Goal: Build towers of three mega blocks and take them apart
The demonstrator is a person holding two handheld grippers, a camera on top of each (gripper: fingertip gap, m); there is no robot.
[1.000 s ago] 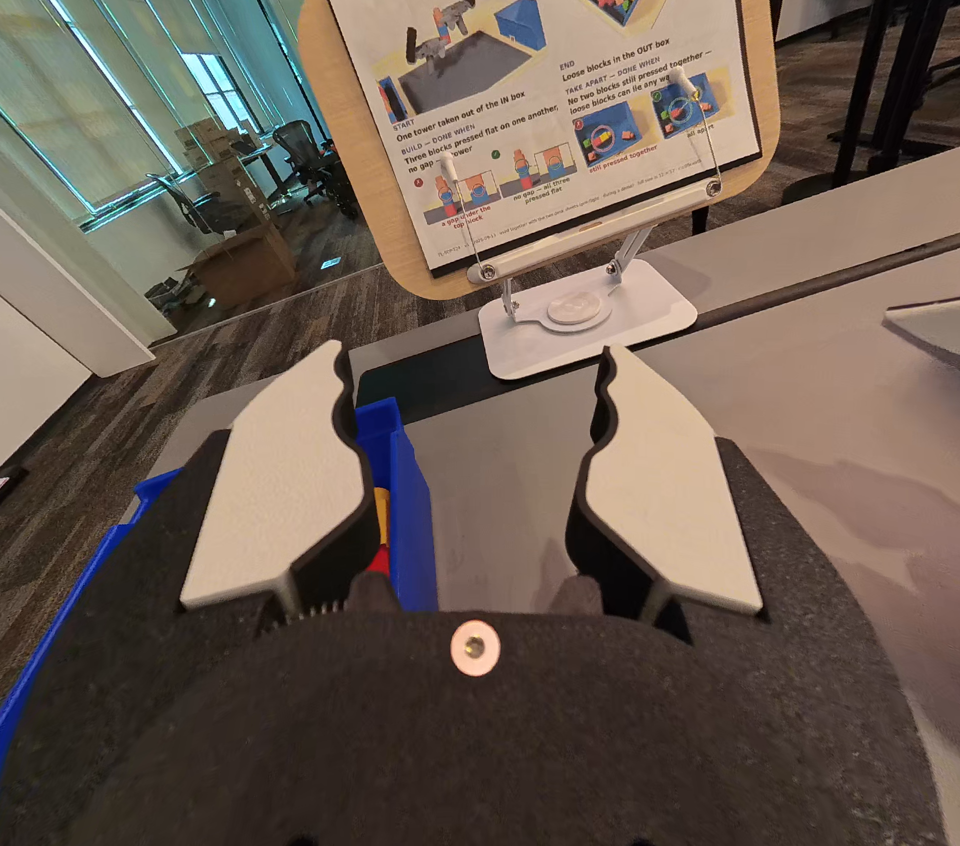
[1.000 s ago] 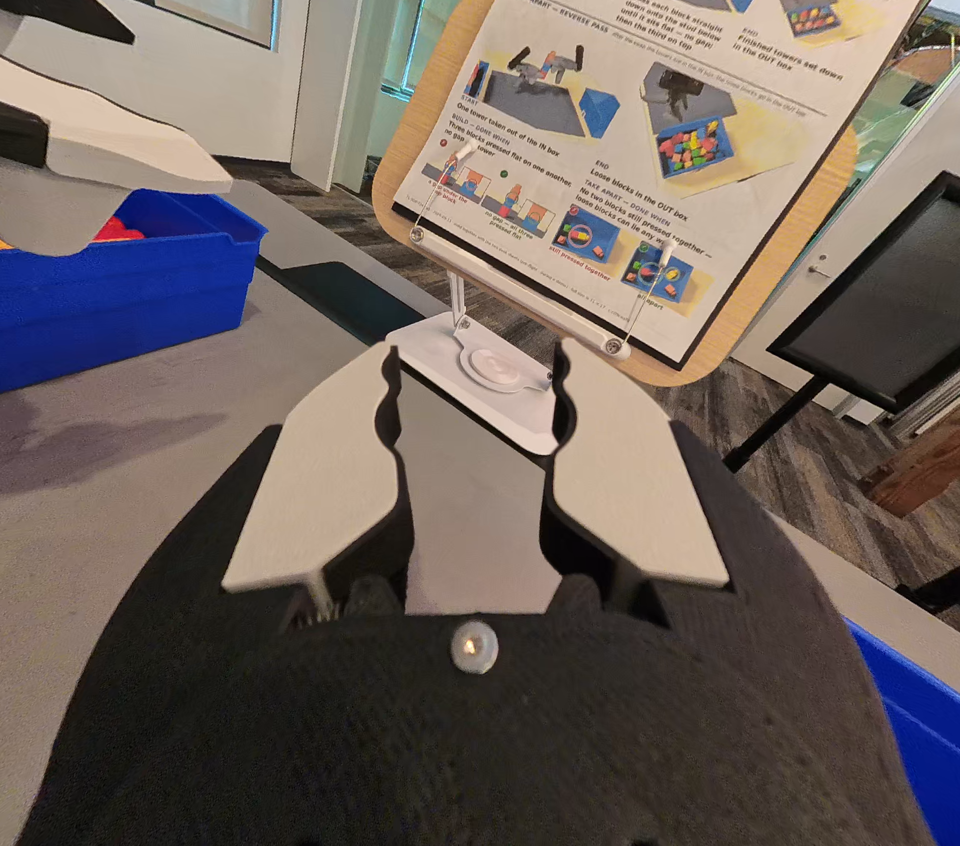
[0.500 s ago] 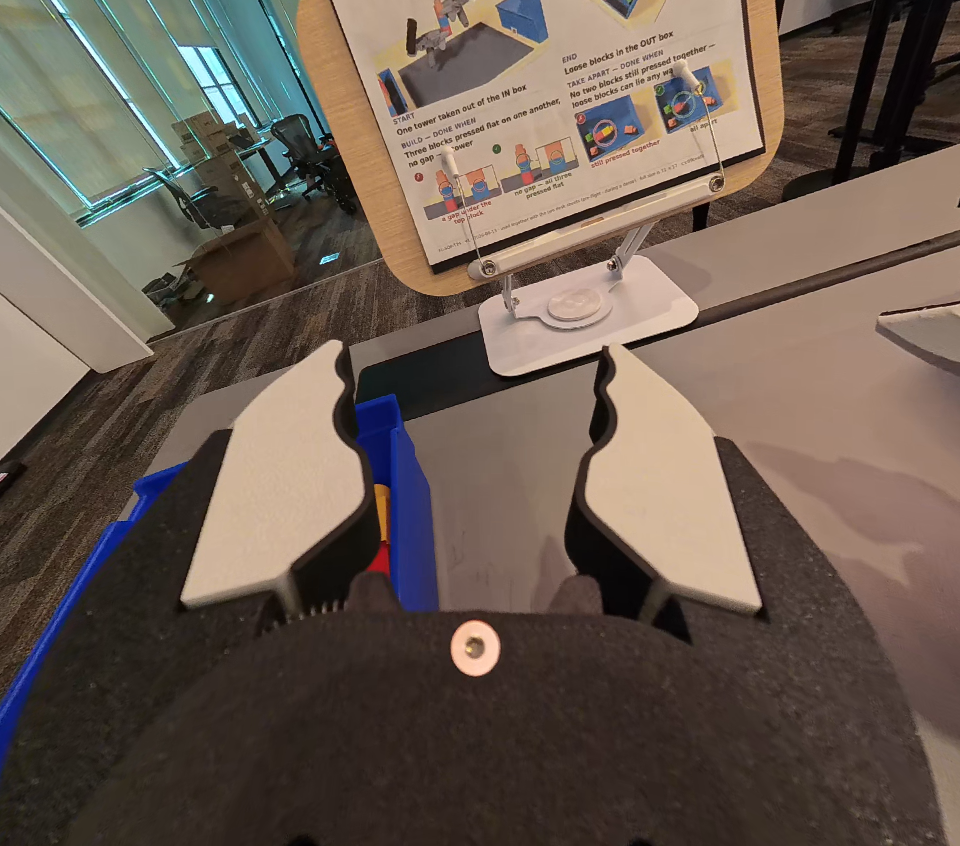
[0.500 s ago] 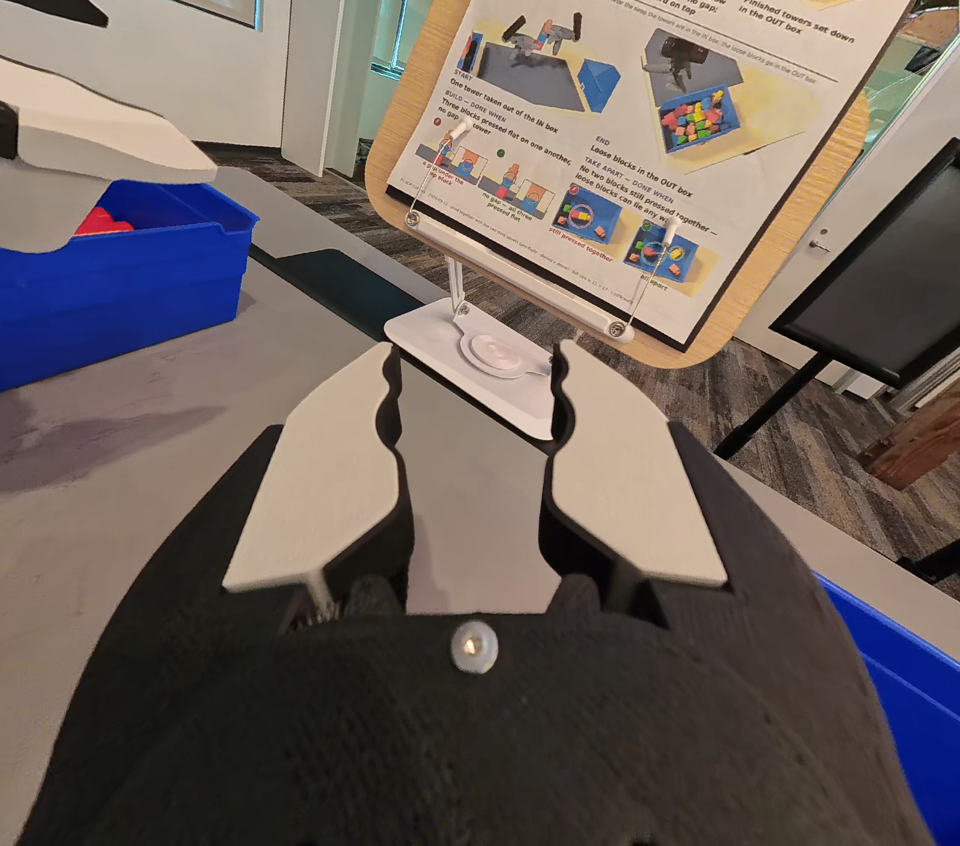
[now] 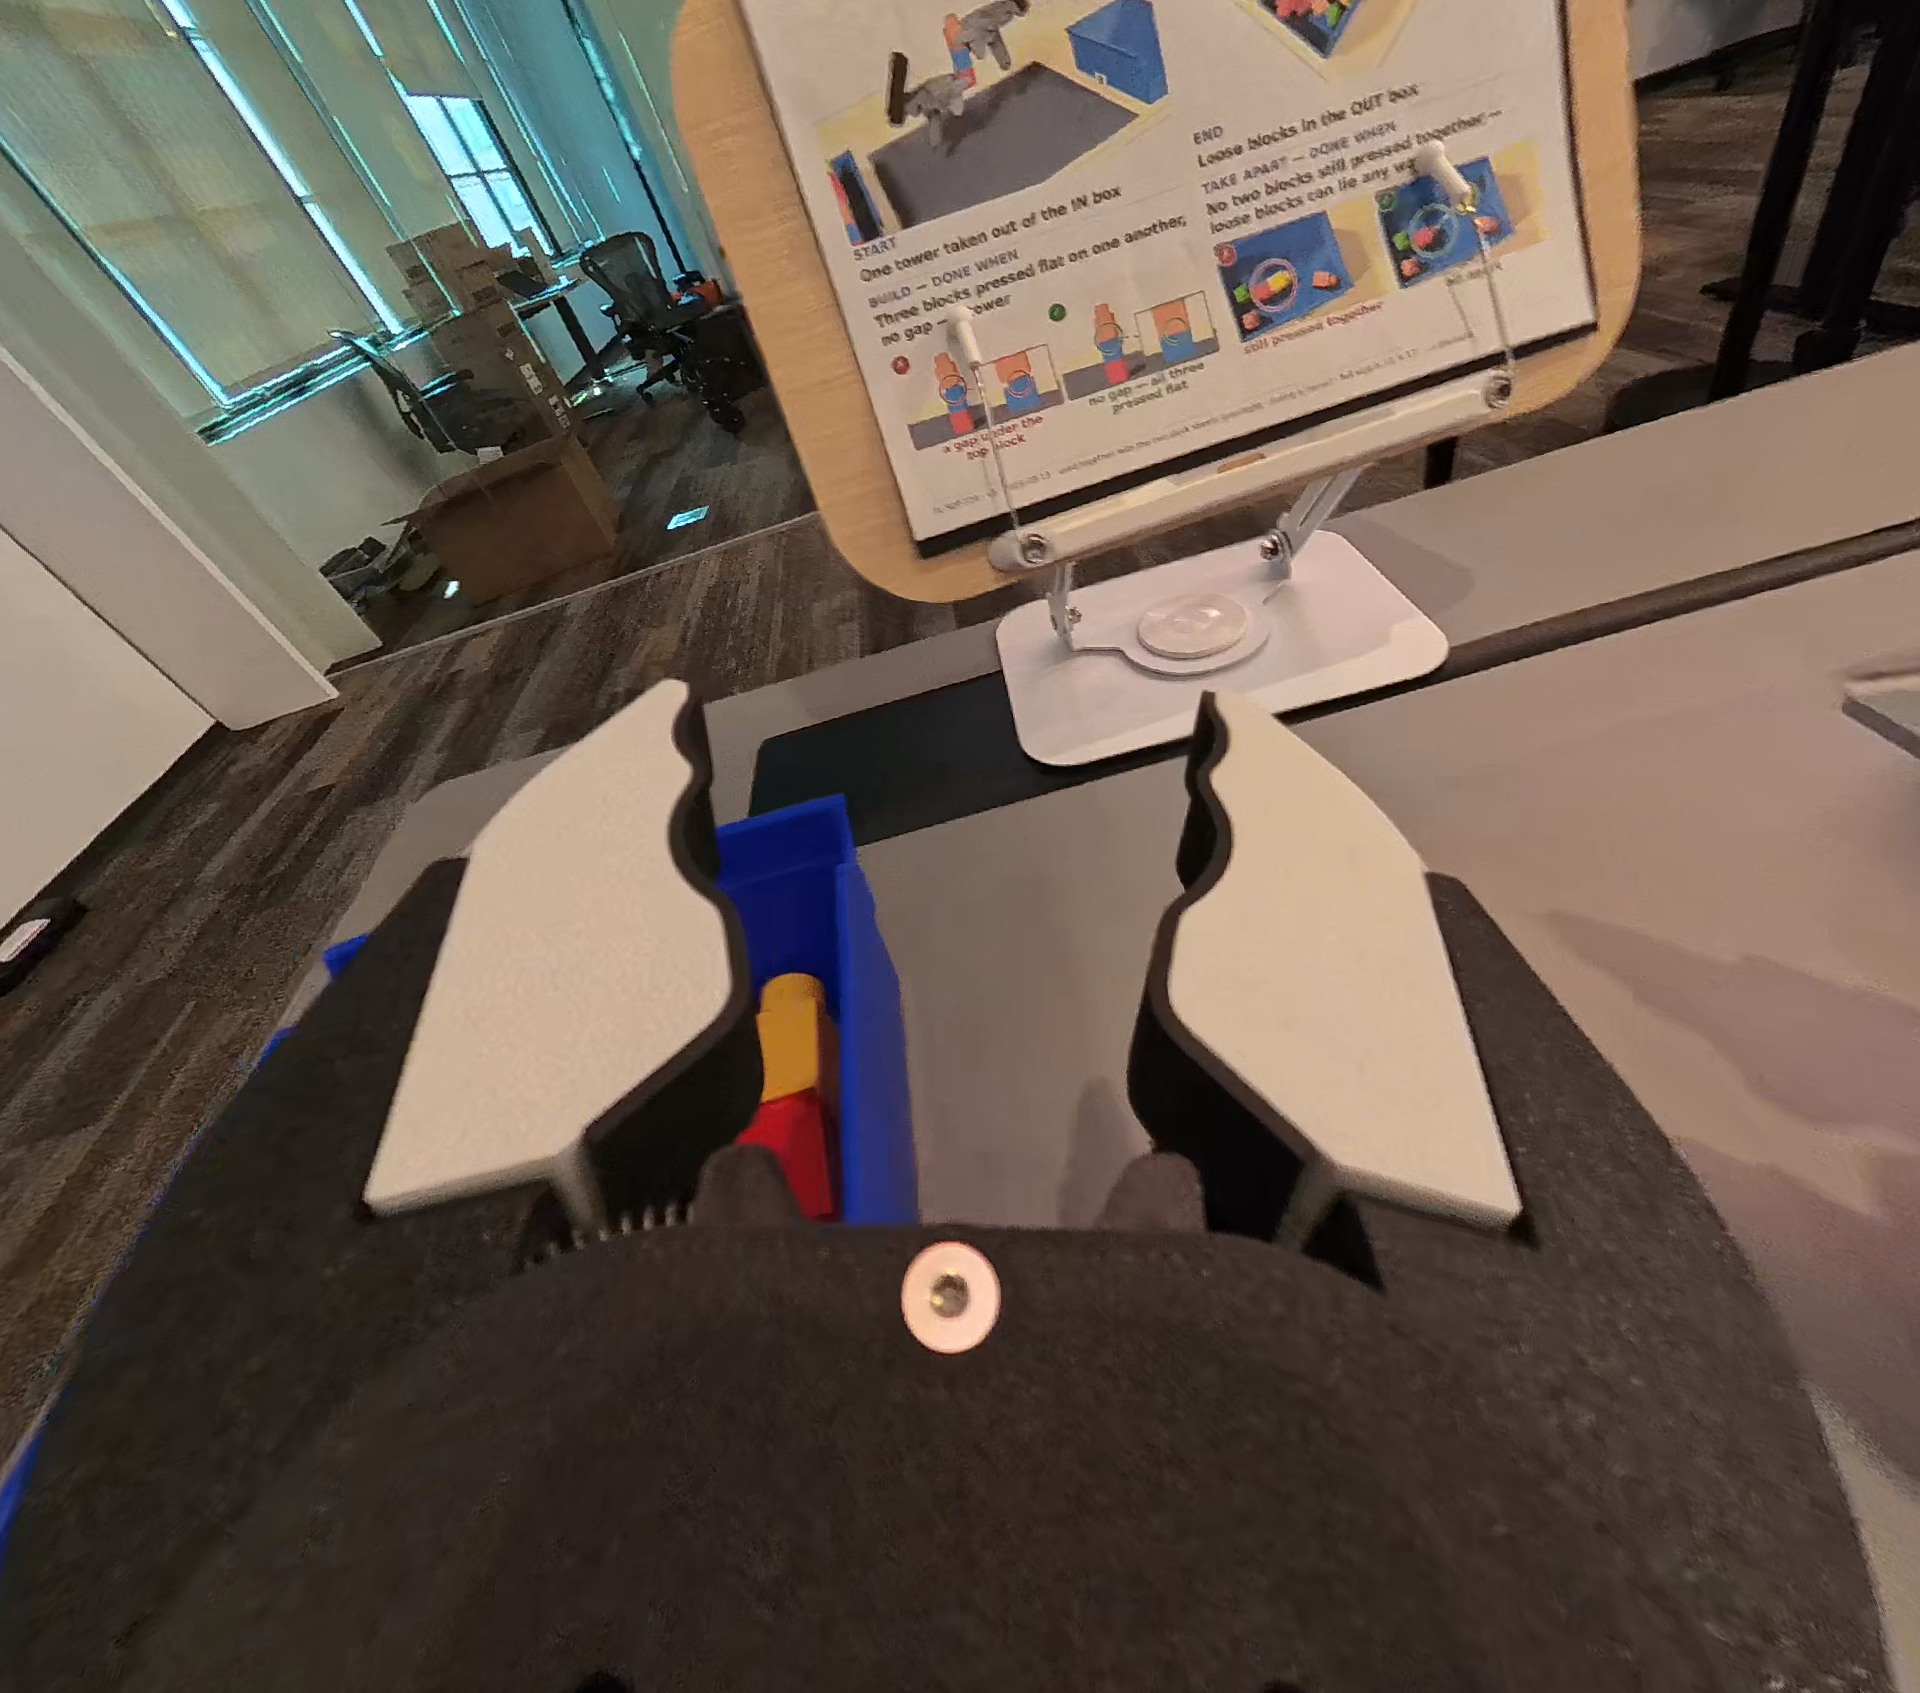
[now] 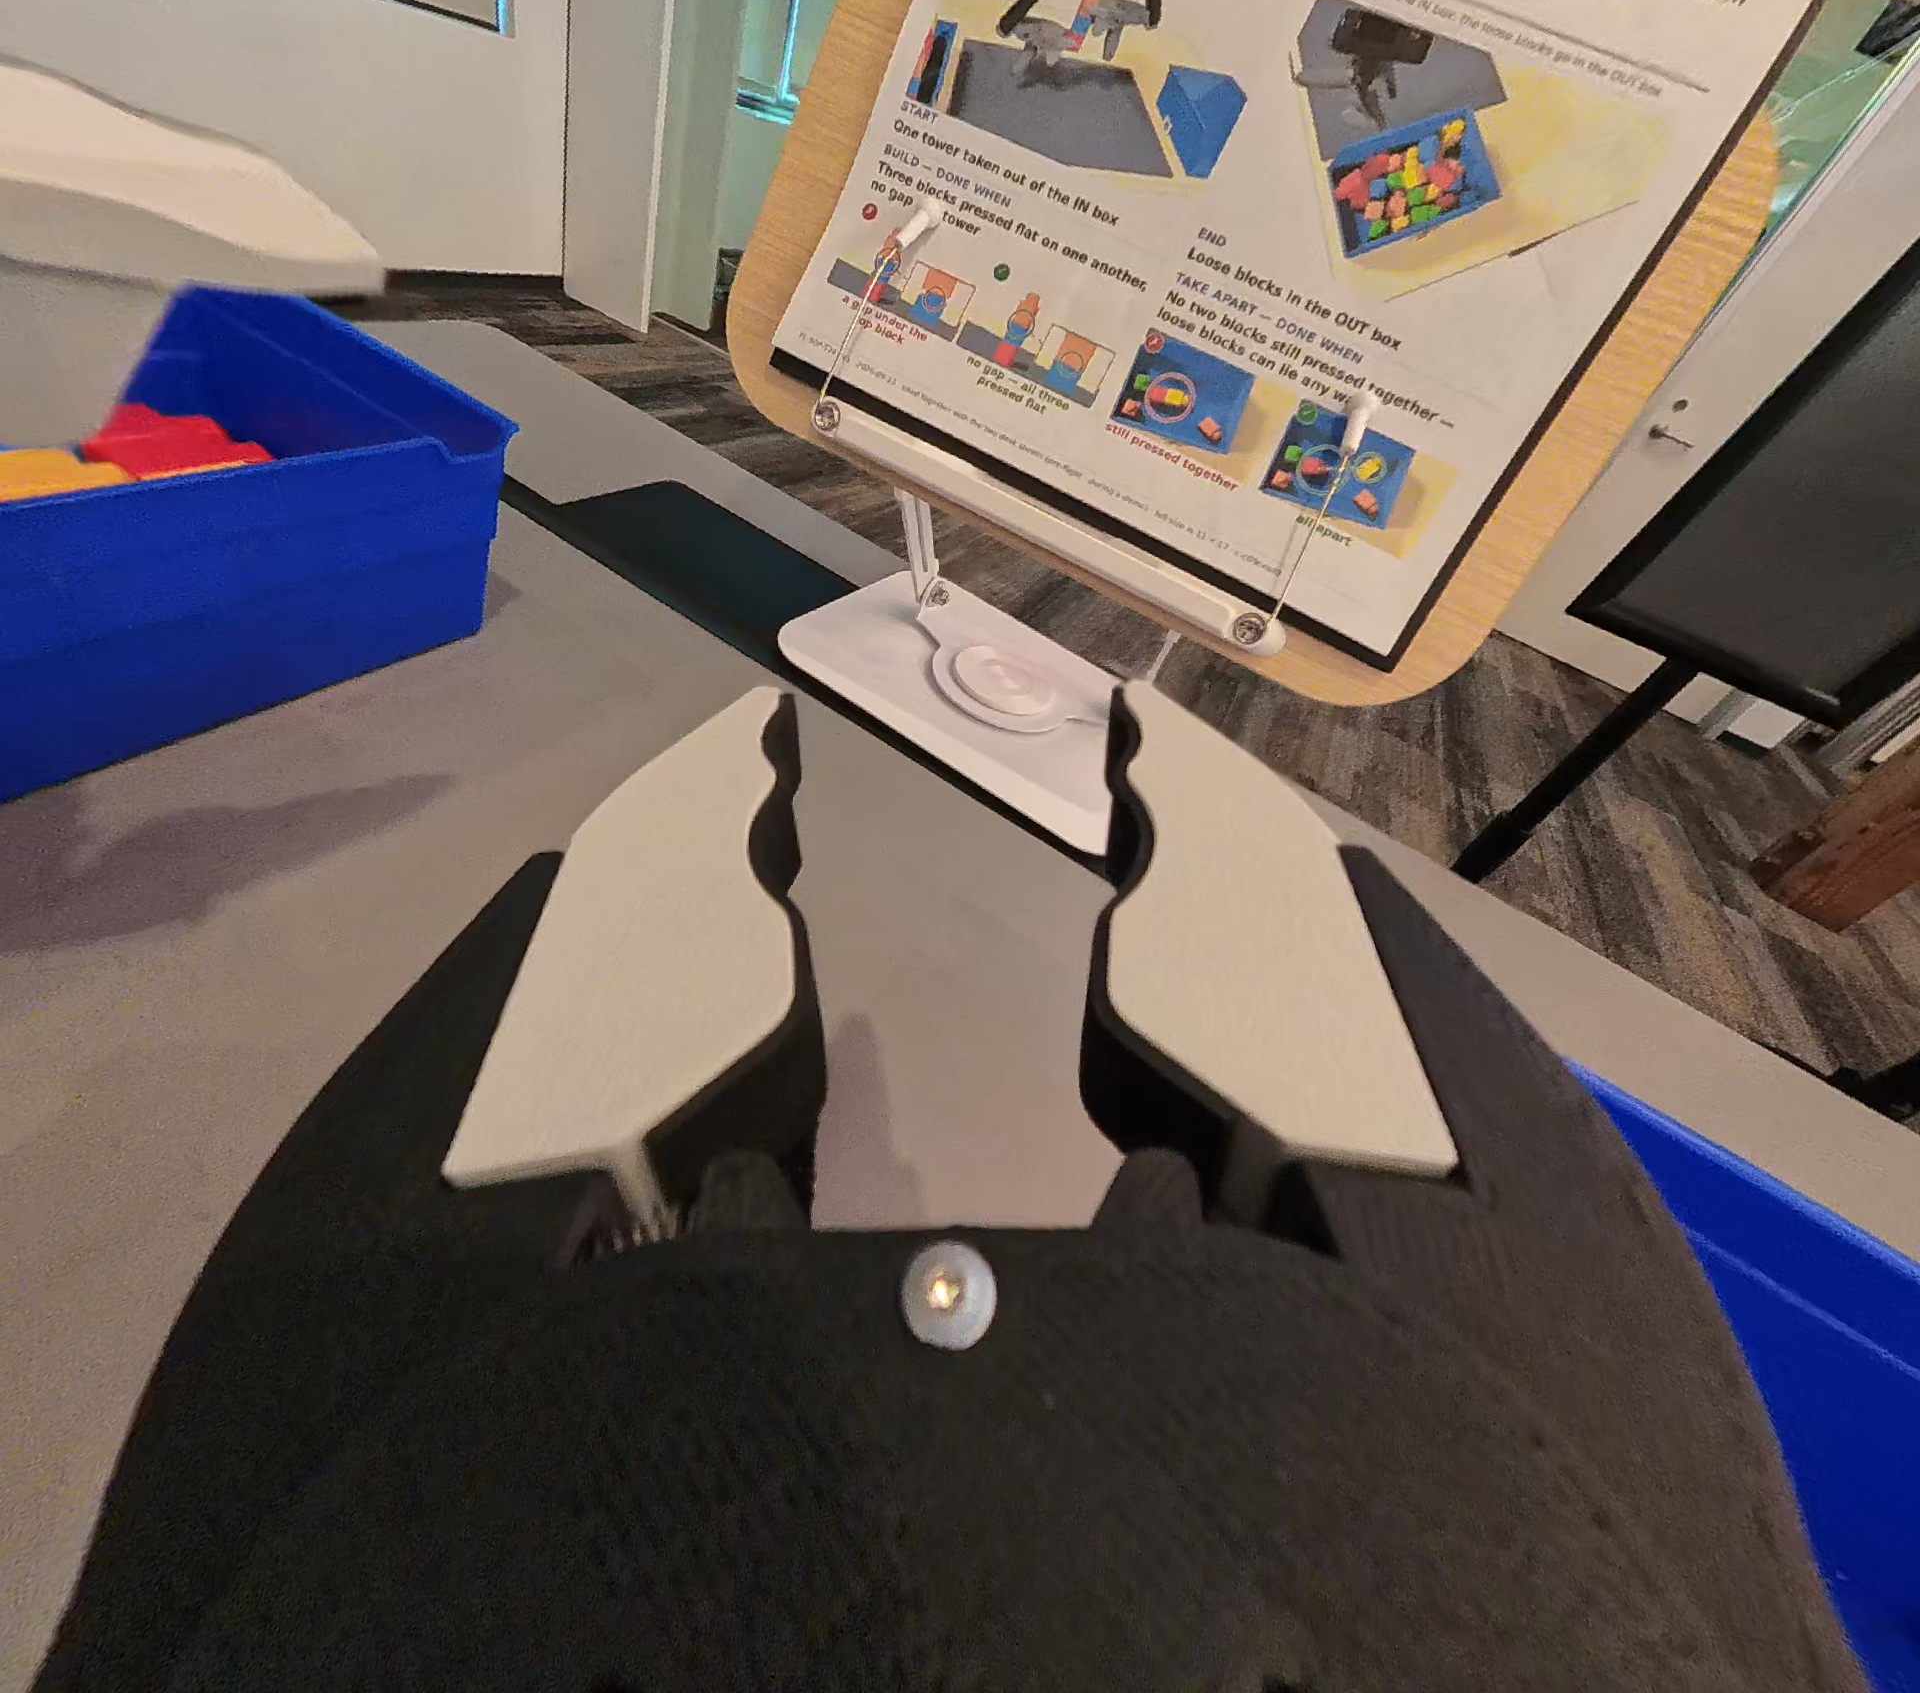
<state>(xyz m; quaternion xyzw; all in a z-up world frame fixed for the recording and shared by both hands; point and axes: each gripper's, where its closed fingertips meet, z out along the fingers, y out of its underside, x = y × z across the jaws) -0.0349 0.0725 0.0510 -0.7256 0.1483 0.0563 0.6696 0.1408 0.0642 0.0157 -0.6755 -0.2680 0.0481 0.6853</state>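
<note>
My left gripper (image 5: 945,739) is open and empty above the right edge of a blue bin (image 5: 868,999) on the grey table (image 5: 1039,968). A yellow block (image 5: 795,1035) and a red block (image 5: 800,1144) lie in that bin below my left finger (image 5: 582,947). My right gripper (image 6: 951,734) is open and empty above the grey table (image 6: 312,864). In the right wrist view the same bin (image 6: 249,542) stands at the left with red (image 6: 171,438) and orange (image 6: 52,471) blocks, and the left gripper's finger (image 6: 156,199) hangs over it.
An instruction sheet on a wooden board with a white stand (image 5: 1216,656) is at the table's far edge, also in the right wrist view (image 6: 966,698). A second blue bin (image 6: 1787,1311) sits at the lower right of the right wrist view. A black monitor (image 6: 1766,521) stands at the right. The red block (image 5: 800,1144) lies some 20 cm from my left tips, 30 cm from my right tips.
Both grippers have tilted down a little, so the instruction board sits higher in each view. More of the blocks in the left bin shows now. Both grippers stayed open and empty.
</note>
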